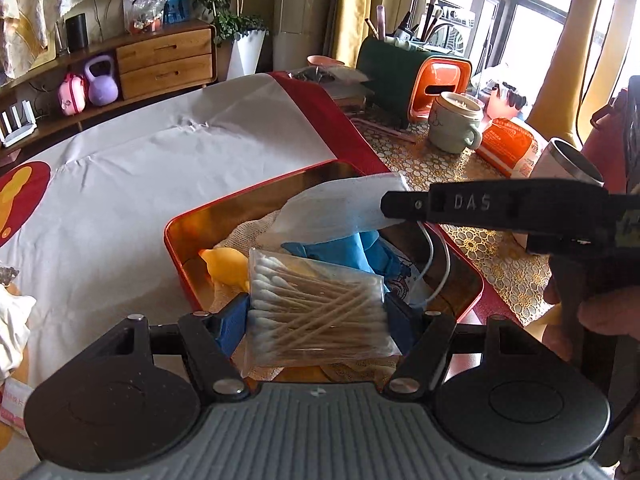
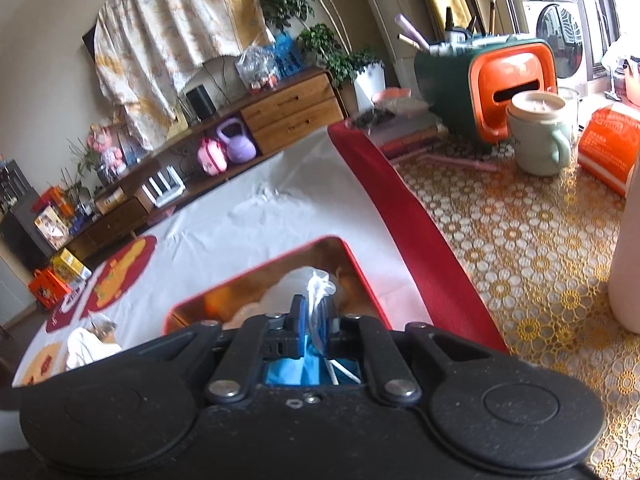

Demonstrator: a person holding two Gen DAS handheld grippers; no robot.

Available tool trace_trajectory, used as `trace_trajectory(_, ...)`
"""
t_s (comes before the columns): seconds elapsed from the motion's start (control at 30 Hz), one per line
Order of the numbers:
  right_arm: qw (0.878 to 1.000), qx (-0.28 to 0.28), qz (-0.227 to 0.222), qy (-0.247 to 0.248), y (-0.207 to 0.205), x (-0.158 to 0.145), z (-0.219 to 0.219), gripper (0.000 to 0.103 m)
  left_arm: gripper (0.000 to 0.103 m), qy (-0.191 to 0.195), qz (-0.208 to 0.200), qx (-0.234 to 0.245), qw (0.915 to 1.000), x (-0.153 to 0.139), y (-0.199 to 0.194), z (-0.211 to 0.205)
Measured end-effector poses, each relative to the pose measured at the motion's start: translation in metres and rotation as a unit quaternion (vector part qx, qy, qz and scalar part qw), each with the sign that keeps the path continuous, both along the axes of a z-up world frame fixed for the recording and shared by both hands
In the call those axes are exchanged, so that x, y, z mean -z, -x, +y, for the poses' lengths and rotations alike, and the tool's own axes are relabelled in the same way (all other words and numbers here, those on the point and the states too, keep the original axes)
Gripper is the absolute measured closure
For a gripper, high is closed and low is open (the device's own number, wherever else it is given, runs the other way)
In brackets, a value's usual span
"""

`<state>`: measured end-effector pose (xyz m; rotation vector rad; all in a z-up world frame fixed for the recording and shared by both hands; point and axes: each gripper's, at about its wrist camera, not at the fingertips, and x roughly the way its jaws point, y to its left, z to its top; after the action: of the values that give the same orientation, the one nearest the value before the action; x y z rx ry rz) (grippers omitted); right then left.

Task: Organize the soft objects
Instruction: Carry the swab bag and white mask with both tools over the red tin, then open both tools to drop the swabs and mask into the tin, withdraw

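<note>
At the far left of the left wrist view, a crumpled white cloth point(image 1: 12, 328) lies on the white sheet point(image 1: 152, 168) that covers the counter. Just right of it sits a red tin point(image 1: 176, 236) with a shiny gold inside, holding a yellow soft piece point(image 1: 224, 264), a beige gauze point(image 1: 248, 228) and a blue cloth point(image 1: 340, 248). The left claw point(image 1: 318, 312) stands wide, its blue pads pressed on both sides of a clear bag of cotton swabs point(image 1: 320, 312), which hangs over the near part of the tin. Further right, the right claw point(image 2: 314, 320) is nearly closed, pinching a white face mask point(image 1: 336, 212) by its edge; the mask hangs above the tin's middle, its ear loops trailing down. Beyond the tin's right rim the counter shows a red border, then a gold lace cover with a pale green mug point(image 1: 454, 122) and an orange packet point(image 1: 508, 140).
</note>
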<state>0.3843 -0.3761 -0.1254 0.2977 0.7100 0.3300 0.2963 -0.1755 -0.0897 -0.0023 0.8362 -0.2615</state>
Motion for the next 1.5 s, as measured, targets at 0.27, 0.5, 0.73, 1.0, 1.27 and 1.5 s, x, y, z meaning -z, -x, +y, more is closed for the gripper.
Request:
trace_trajectory(0.27, 0.999, -0.013, 0.014, 0.025, 0.008, 0.013, 0.002, 0.092, 0.032, -0.002, 0.007, 0.010, 0.9999, 0.009, -0.004, -0.008)
trace_trajectory(0.5, 0.999, -0.025, 0.025, 0.040, 0.015, 0.020, 0.007, 0.087, 0.032, -0.008, 0.013, 0.010, 0.9998, 0.017, -0.003, -0.010)
trace_trajectory(0.73, 0.998, -0.032, 0.029, 0.048, 0.022, 0.017, 0.008, 0.081, 0.032, -0.010, 0.026, 0.006, 0.9996, 0.023, -0.004, -0.010)
trace_trajectory(1.0, 0.997, -0.037, 0.039, 0.055, 0.031, 0.013, 0.007, 0.075, 0.032, -0.013, 0.028, 0.003, 0.9995, 0.023, -0.001, -0.010)
trace_trajectory(1.27, 0.997, -0.035, 0.026, 0.057, 0.043, -0.002, 0.006, 0.062, 0.030, -0.004, 0.029, -0.001, 0.9996, 0.018, 0.006, -0.005)
trace_trajectory(1.5, 0.998, -0.034, 0.009, 0.055, 0.055, -0.019, 0.005, 0.046, 0.029, 0.006, 0.017, -0.003, 0.9998, 0.007, 0.019, 0.001)
